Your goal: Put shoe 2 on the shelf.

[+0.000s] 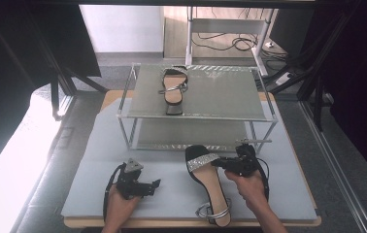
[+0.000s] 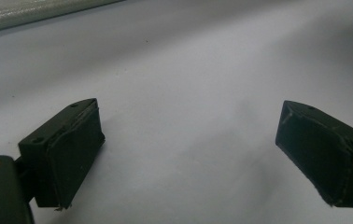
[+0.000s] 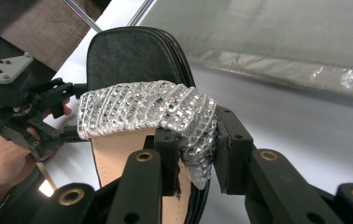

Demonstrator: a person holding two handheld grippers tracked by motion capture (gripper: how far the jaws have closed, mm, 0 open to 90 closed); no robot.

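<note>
Gripping the sandal [image 1: 206, 177] by its glittery strap [image 3: 179, 109], right tool [image 1: 219, 162] is lifting; next, placing beside its mate [image 1: 174, 87] on the rack [image 1: 220, 92], upper centre. Left tool [image 1: 156, 184] is resting open.

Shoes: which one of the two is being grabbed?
The near shoe on the mat, in front of the rack. The right gripper pinches its sparkly strap. The other shoe sits untouched on the rack's top shelf.
</note>
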